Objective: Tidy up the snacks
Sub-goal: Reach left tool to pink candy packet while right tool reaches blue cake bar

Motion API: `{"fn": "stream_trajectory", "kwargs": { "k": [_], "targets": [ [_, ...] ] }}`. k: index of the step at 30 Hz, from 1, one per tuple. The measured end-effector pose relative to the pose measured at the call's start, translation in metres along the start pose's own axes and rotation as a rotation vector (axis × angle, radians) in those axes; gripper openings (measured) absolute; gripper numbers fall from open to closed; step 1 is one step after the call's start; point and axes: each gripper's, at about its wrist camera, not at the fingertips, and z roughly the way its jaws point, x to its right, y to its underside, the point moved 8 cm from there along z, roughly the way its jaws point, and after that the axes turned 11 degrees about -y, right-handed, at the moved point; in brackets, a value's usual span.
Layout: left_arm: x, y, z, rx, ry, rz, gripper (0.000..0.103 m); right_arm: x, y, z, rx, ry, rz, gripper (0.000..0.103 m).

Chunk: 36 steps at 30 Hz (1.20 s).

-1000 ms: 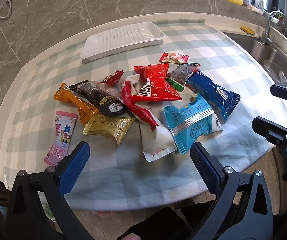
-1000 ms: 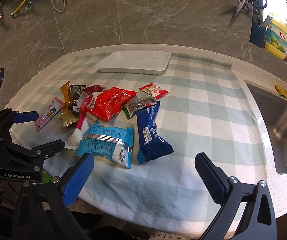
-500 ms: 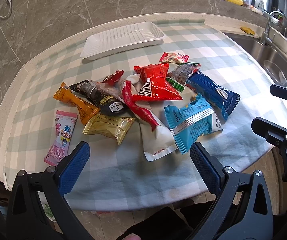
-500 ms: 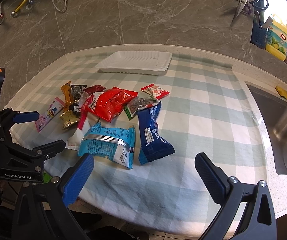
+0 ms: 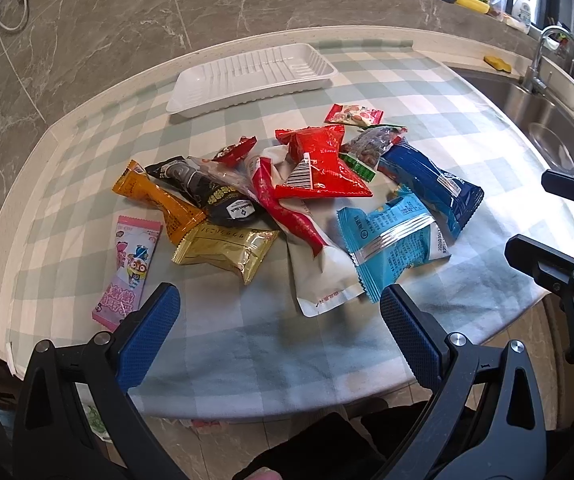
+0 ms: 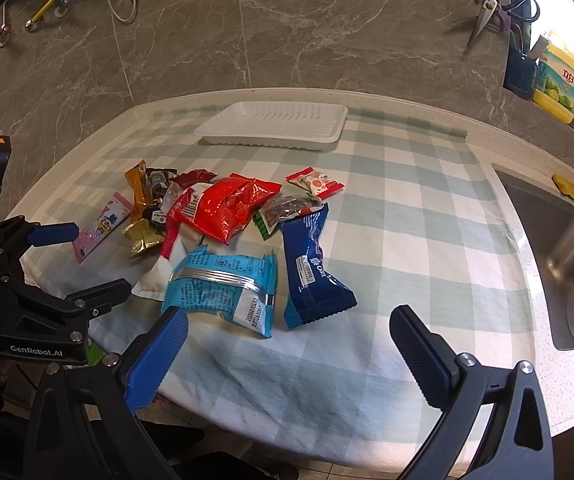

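Marble-walled kitchen, checked cloth over the table (image 5: pixel 247 344), sink at right of frame. Almost nothing changed over the past second: snack packets (image 5: pixel 319 168) heaped at centre frame as before, white tray (image 5: pixel 191 92) bare at upper centre. Left gripper (image 5: pixel 279 312) and right gripper (image 6: pixel 287 340) low in frame, fingers (image 6: pixel 155 356) spread, grasping nothing. Sorting seemingly not yet begun

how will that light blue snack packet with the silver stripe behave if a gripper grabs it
The light blue snack packet looks puffy and creased, so it is probably light and will crumple under the fingers. Its glossy film may be slippery. It lies flat on the checked cloth, so it should slide, not roll.
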Motion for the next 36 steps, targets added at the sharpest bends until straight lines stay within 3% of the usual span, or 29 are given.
{"fn": "stream_trajectory", "kwargs": {
  "k": [21,36],
  "targets": [
    [-0.029,0.008,0.01,-0.019,-0.027,-0.045,0.101,-0.013,-0.001,0.012,-0.019,-0.01,-0.006,0.103],
    [-0.113,-0.001,0.069,-0.075,-0.121,-0.138,0.101,0.005,-0.027,0.046,-0.052,0.031,0.009,0.103]
  ]
}}
